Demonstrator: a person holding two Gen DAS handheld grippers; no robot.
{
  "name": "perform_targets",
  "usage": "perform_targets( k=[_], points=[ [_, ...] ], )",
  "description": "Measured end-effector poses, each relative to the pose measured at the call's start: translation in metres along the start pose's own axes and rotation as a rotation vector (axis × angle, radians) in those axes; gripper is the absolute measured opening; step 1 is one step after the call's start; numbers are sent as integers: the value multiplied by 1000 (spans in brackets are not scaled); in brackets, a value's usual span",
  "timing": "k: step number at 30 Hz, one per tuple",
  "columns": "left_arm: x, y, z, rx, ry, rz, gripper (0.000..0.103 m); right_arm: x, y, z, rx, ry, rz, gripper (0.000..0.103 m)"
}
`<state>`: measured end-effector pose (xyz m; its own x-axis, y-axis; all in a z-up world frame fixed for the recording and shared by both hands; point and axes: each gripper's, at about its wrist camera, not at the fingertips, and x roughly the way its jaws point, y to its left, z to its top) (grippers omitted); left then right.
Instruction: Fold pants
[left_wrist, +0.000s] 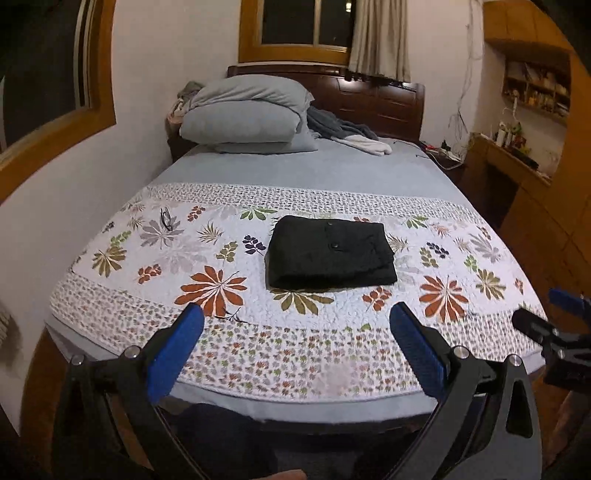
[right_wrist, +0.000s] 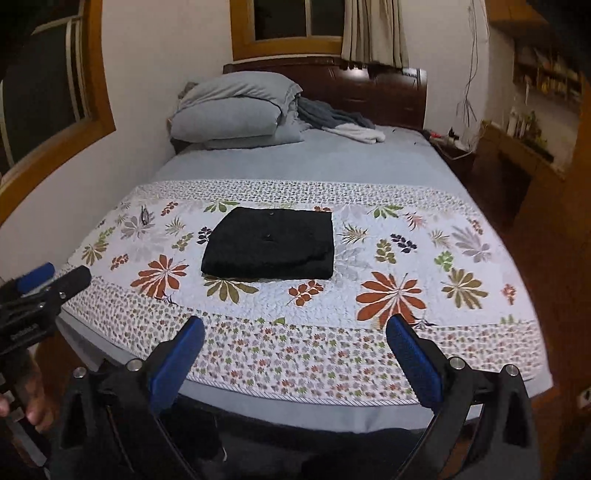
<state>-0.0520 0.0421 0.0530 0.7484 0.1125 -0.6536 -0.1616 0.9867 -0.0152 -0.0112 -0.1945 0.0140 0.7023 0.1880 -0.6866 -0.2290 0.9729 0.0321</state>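
- the black pants (left_wrist: 330, 253) (right_wrist: 271, 243) lie folded into a compact, thick rectangle on the floral quilt (left_wrist: 207, 280) (right_wrist: 388, 291), about midway between the bed's left and right edges and nearer its foot edge than the headboard.
- two dark buttons show on the top face of the pants; layered folds show along their right side.
- the left gripper (left_wrist: 295, 334) (right_wrist: 46, 275) is spread wide with nothing between its blue pads (left_wrist: 177, 350), held off the foot edge of the bed and well apart from the pants.
- the right gripper (right_wrist: 295, 347) (left_wrist: 546, 314) is likewise spread wide and holds nothing, its blue pads (right_wrist: 415, 360) over the foot edge of the quilt, apart from the pants.
- each gripper shows at the side of the other's view, the left one near the bed's left foot corner and the right one near the right foot corner.
- a pair of glasses (left_wrist: 166, 218) (right_wrist: 145, 214) lies on the quilt near the bed's left edge.
- grey pillows (left_wrist: 245, 114) (right_wrist: 232, 110) are stacked at the head of the bed (left_wrist: 310, 168) (right_wrist: 314, 158), left side, with crumpled grey and white cloth (left_wrist: 351, 136) (right_wrist: 343, 123) beside them against the dark wooden headboard (left_wrist: 384, 103) (right_wrist: 376, 94).
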Motion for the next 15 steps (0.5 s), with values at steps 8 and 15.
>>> perform_targets(
  k=[8, 15],
  points=[
    [-24, -6, -10, 21, 10, -19, 100, -27, 9, -9, 7, -28, 15, 99],
    [-26, -9, -17, 8, 30, -27, 100, -35, 15, -13, -1, -38, 7, 99]
  ],
)
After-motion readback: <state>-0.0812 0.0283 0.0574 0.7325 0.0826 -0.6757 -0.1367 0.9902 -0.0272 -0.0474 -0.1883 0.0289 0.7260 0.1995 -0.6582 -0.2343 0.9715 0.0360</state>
